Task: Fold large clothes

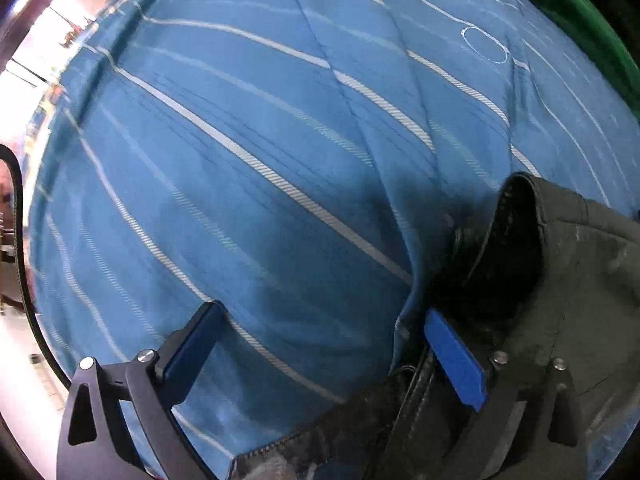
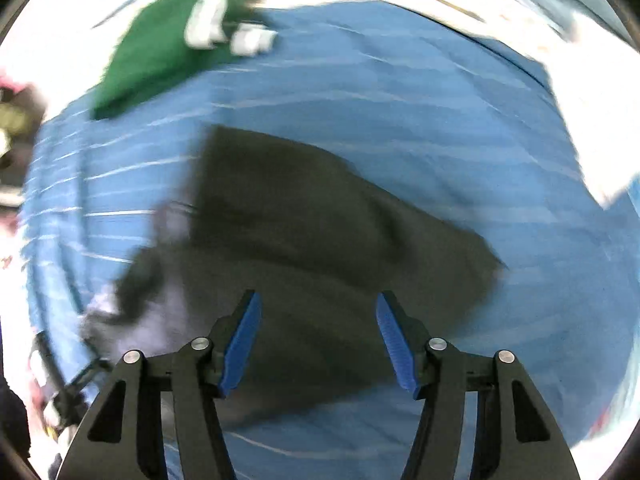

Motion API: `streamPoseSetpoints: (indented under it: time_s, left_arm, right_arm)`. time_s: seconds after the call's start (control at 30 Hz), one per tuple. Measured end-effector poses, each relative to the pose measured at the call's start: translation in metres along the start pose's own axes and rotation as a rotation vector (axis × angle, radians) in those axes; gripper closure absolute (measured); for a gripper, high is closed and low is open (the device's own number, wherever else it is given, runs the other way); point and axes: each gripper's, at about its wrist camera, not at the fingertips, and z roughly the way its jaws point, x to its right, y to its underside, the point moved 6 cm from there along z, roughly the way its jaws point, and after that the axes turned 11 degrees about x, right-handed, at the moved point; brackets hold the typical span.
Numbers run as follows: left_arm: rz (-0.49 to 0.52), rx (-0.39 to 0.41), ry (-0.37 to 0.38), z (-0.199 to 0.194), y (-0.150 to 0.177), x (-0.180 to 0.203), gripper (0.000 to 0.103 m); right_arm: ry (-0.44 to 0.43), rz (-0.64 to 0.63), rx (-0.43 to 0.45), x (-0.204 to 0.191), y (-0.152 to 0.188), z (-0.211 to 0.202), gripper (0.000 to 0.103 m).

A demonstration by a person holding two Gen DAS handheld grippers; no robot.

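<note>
- Left wrist view: left gripper (image 1: 320, 354) points down at a blue striped sheet (image 1: 248, 152) that fills most of the frame. Jaws stand wide apart, nothing clamped between them.
- Dark trousers (image 1: 560, 280) lie on the sheet at lower right of the frame; waistband (image 1: 520, 216) with its opening faces up and left. The right-hand blue pad (image 1: 456, 360) is over the trousers' edge; the left-hand pad (image 1: 192, 344) is over bare sheet. Whether either pad touches cloth: cannot tell.
- A fold of the sheet rises just beside the waistband.
- Green cloth (image 1: 580, 12) at upper right corner, on the sheet's edge.
- Right wrist view (blurred): right gripper (image 2: 318, 340) above the trousers (image 2: 312, 216), which spread across frame centre on the sheet (image 2: 440, 120). Jaws partly apart, empty; clear of the cloth.
- Green cloth (image 2: 152, 64) at upper left, white patches on it, detail unreadable.
</note>
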Motion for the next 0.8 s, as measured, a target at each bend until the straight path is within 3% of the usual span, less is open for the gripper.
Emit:
streamPoseSetpoints:
  time_s: [0.03, 0.07, 0.13, 0.23, 0.3, 0.37, 0.43, 0.5, 0.57, 0.63, 0.7, 0.8]
  left_arm:
    - [-0.007, -0.006, 0.018, 0.002, 0.0, -0.002, 0.0]
    - [-0.016, -0.014, 0.038, 0.005, 0.0, -0.005, 0.0]
    - [-0.019, -0.023, 0.051, 0.006, 0.001, -0.01, 0.0]
    - [-0.024, -0.039, 0.073, 0.008, -0.002, -0.016, 0.0]
    - [-0.053, -0.032, 0.078, 0.003, -0.007, -0.026, 0.0]
    - [-0.089, -0.024, 0.05, -0.01, -0.009, -0.039, 0.0]
    - [-0.109, 0.016, -0.017, -0.036, -0.013, -0.055, 0.0]
    - [-0.117, 0.056, -0.061, -0.058, -0.017, -0.062, 0.0]
    - [-0.111, 0.099, -0.087, -0.081, -0.022, -0.064, 0.0]
    - [-0.087, 0.131, -0.103, -0.095, -0.024, -0.059, 0.0]
    - [-0.047, 0.147, -0.101, -0.09, -0.033, -0.028, 0.0]
    - [-0.004, 0.143, -0.086, -0.085, -0.036, -0.011, 0.0]
  right_arm:
    - [-0.05, -0.019, 0.002, -0.017, -0.004, 0.008, 0.071]
    - [-0.09, -0.024, -0.009, -0.036, -0.012, 0.026, 0.076]
    - [-0.143, 0.007, -0.044, -0.061, -0.026, 0.062, 0.082]
    - [-0.112, 0.068, -0.136, -0.065, -0.038, 0.129, 0.082]
    - [-0.099, 0.079, -0.184, -0.067, -0.045, 0.152, 0.082]
    - [-0.088, 0.066, -0.223, -0.066, -0.048, 0.143, 0.082]
    - [-0.11, 0.06, -0.196, -0.069, -0.053, 0.117, 0.082]
    - [-0.175, 0.022, -0.144, -0.079, -0.051, 0.08, 0.082]
    - [-0.264, -0.024, -0.159, -0.101, -0.038, 0.061, 0.082]
    - [-0.31, -0.064, -0.204, -0.126, -0.025, 0.068, 0.082]
    - [-0.309, -0.085, -0.228, -0.144, -0.012, 0.09, 0.082]
    - [-0.223, -0.077, -0.242, -0.155, -0.003, 0.142, 0.082]
